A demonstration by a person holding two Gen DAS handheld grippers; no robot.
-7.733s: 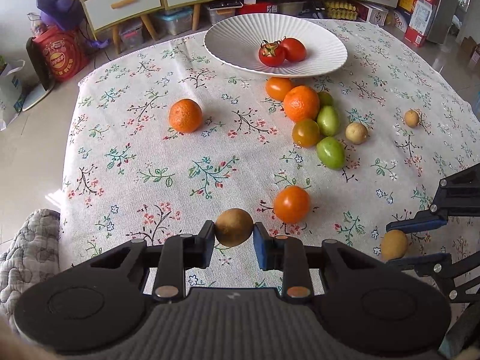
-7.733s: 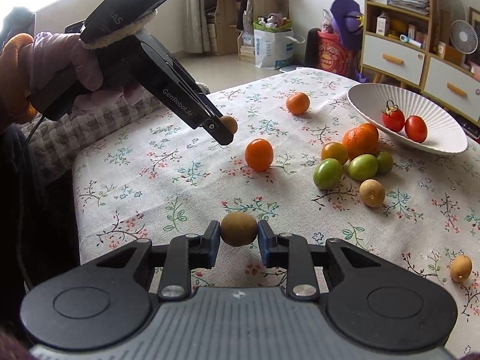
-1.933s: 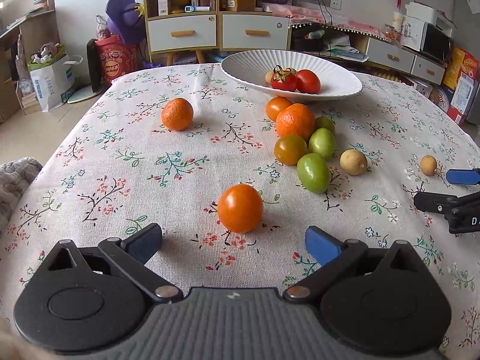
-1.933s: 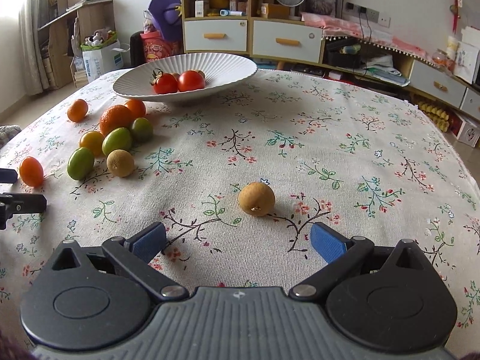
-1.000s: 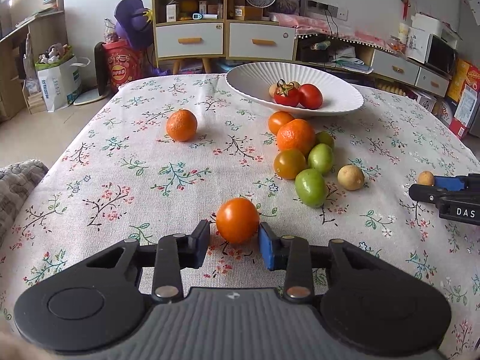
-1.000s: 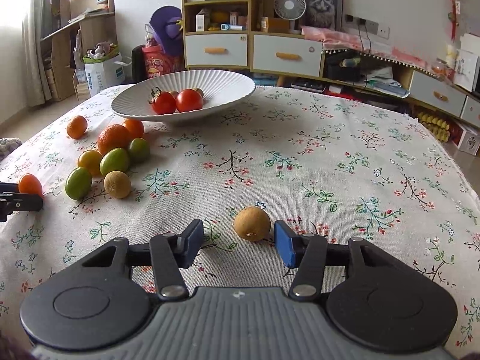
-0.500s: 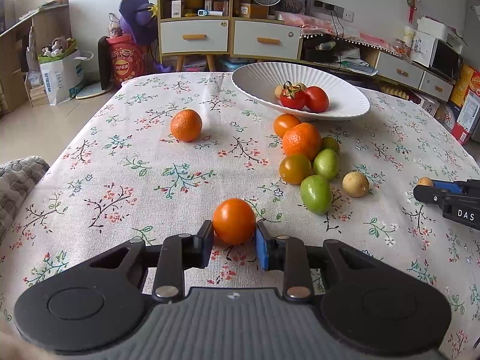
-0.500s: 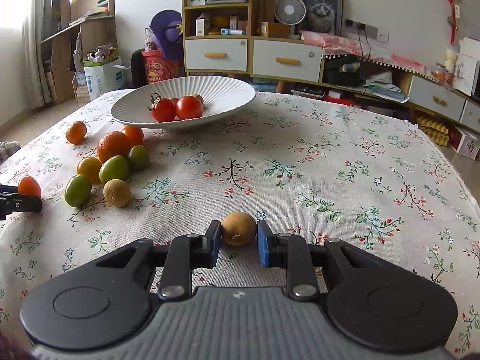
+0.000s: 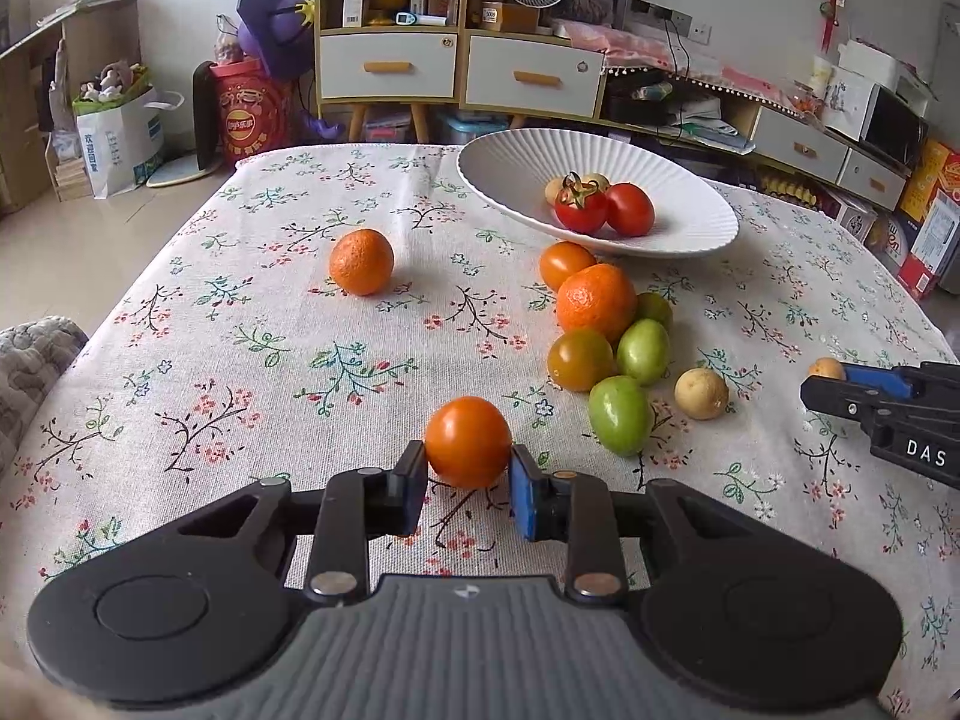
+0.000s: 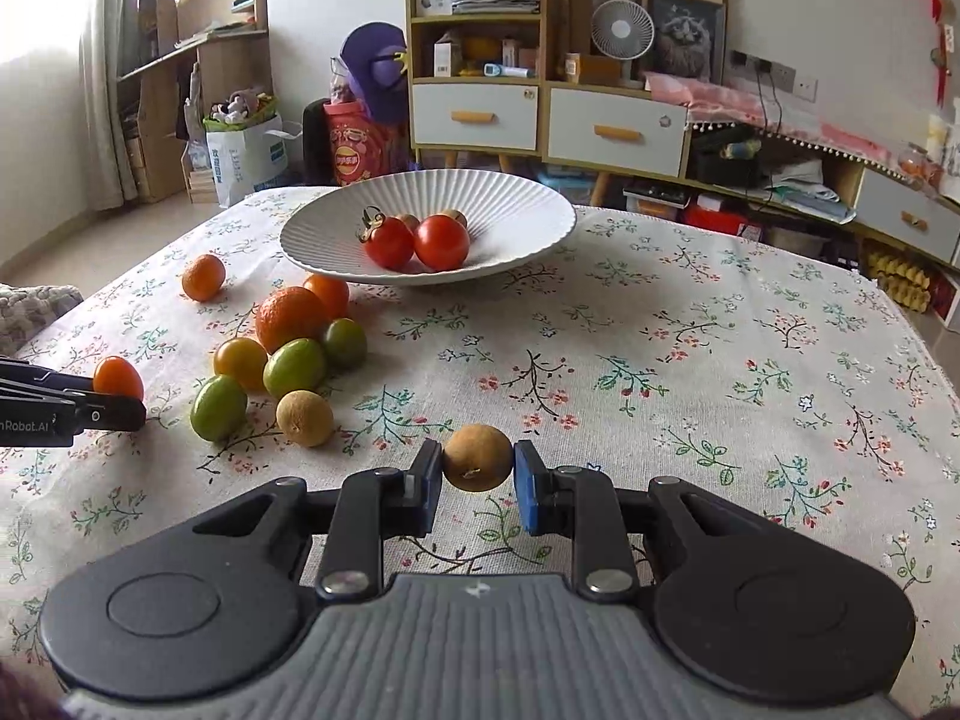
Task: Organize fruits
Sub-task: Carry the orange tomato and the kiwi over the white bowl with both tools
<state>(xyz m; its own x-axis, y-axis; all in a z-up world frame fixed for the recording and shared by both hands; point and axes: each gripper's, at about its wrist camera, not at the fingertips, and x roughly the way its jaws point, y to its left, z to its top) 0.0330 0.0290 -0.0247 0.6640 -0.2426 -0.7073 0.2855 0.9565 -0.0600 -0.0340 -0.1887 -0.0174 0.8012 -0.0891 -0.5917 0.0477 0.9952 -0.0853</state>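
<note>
My left gripper (image 9: 468,483) is shut on an orange tomato (image 9: 468,441), held just above the flowered tablecloth; it also shows in the right wrist view (image 10: 117,377). My right gripper (image 10: 478,483) is shut on a small brown round fruit (image 10: 478,457), also seen in the left wrist view (image 9: 826,368). A white ribbed bowl (image 9: 516,171) (image 10: 516,210) at the far side holds two red tomatoes (image 9: 603,210) and small brown fruits. A cluster of oranges and green tomatoes (image 9: 612,336) (image 10: 288,348) lies in front of the bowl.
A lone mandarin (image 9: 361,261) lies left of the bowl. A small brown fruit (image 9: 701,393) (image 10: 304,418) lies beside the cluster. The table's right edge (image 10: 924,348) drops off. Cabinets and clutter stand behind the table.
Both grippers closed on their fruits about a second ago. Since then both have lifted slightly with the fruits held, the bowl appearing a little closer.
</note>
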